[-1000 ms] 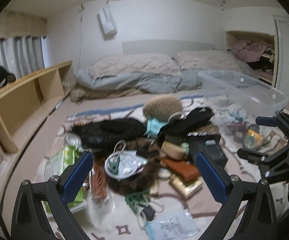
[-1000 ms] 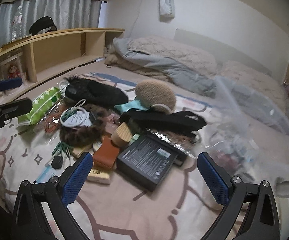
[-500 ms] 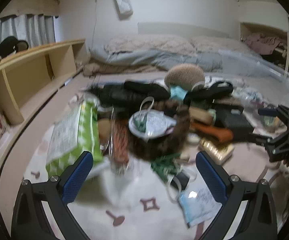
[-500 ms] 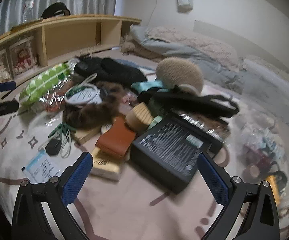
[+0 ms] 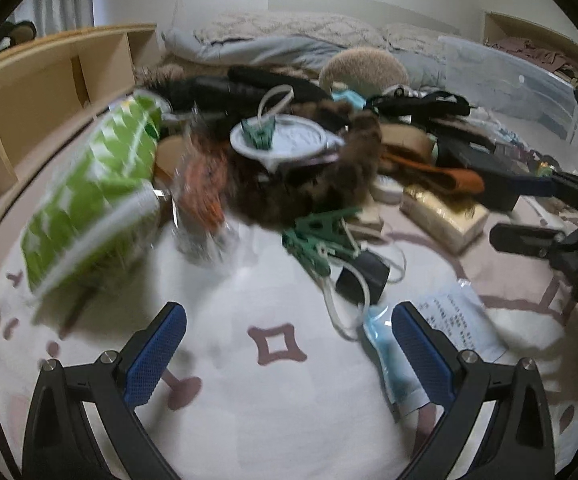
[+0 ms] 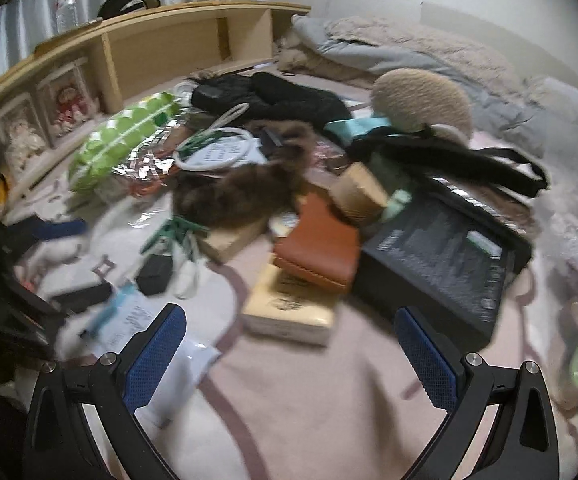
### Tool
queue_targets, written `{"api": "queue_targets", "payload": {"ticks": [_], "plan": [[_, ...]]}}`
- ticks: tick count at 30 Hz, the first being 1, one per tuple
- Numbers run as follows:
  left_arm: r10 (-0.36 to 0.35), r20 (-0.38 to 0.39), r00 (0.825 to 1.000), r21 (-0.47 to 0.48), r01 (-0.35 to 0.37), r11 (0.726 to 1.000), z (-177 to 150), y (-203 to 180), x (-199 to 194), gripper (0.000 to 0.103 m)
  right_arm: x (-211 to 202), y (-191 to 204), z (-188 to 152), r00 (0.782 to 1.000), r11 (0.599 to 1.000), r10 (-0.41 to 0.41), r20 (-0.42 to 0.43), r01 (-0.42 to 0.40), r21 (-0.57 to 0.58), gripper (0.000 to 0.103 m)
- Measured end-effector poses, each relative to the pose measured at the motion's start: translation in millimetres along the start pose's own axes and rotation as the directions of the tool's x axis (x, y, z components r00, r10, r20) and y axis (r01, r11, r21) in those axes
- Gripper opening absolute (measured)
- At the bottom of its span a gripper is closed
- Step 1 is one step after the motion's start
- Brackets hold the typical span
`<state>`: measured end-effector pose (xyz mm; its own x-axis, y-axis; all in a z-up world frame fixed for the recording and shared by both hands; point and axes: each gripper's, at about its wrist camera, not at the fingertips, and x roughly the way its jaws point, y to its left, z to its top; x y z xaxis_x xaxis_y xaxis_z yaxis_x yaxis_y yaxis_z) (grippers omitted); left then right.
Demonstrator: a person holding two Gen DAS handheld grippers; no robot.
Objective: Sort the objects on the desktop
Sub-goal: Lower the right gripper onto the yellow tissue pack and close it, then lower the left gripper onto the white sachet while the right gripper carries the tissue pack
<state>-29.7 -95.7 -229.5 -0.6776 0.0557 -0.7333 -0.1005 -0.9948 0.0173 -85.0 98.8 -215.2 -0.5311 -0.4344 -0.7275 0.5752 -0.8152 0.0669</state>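
While both grippers, left gripper [image 5: 289, 344] and right gripper [image 6: 289, 344], hang empty with jaws wide apart, the messy pile [image 6: 273, 184] looks unsorted, though the pictures are blurry.

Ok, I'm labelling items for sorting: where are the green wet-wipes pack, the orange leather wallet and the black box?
green wet-wipes pack [image 5: 89, 196], left wrist view, middle of its patterned top.
orange leather wallet [image 6: 319, 246], right wrist view, centre of its cover.
black box [image 6: 441, 252], right wrist view, printed lid.
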Motion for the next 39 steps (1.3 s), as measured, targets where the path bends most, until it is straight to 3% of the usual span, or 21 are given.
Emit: {"api": "queue_targets", "payload": {"ticks": [10,13,15,16,21,26,32,39], "plan": [[-0.022,-0.035,0.999,-0.013,0.022,1.000,-12.1,4.6,16.2,0.103,26.8,-1.6,9.6,0.999,0.999,-0.023,-0.040,0.025,0.039,0.103],[-0.023,-0.036,0.999,-0.009,0.023,1.000,-12.9,3.3,18.7,0.103,33.6,-3.8,10.2,0.998,0.998,-0.032,-0.053,0.034,0.051,0.082],[-0.025,-0.035,0.999,-0.012,0.024,1.000,-13.0,2.8,19.7,0.103,40.3,-5.9,8.3,0.995,0.997,-0.054,-0.078,0.059,0.058,0.062],[-0.027,-0.033,0.999,-0.014,0.027,1.000,-13.3,2.5,20.1,0.103,42.4,-7.2,7.2,0.995,0.996,-0.049,-0.087,0.055,0.065,0.059],[-0.043,-0.029,0.999,-0.030,0.043,0.999,-14.4,4.4,19.9,0.103,37.7,-5.0,1.4,0.995,0.998,0.029,-0.090,-0.024,0.051,0.058],[-0.046,-0.034,0.998,-0.038,0.045,0.998,-13.5,6.2,17.3,0.103,31.6,13.9,-11.6,0.989,0.994,0.090,-0.120,-0.098,-0.057,0.058],[-0.034,-0.053,0.998,-0.053,0.032,0.998,-13.1,14.7,7.6,0.103,21.9,29.7,-26.9,0.968,0.970,0.185,-0.172,-0.208,-0.127,0.055],[-0.040,-0.058,0.997,-0.060,0.037,0.998,-26.1,22.7,-12.9,0.103,12.1,40.9,-34.8,0.949,0.948,0.252,-0.192,-0.281,-0.148,0.055]]}}
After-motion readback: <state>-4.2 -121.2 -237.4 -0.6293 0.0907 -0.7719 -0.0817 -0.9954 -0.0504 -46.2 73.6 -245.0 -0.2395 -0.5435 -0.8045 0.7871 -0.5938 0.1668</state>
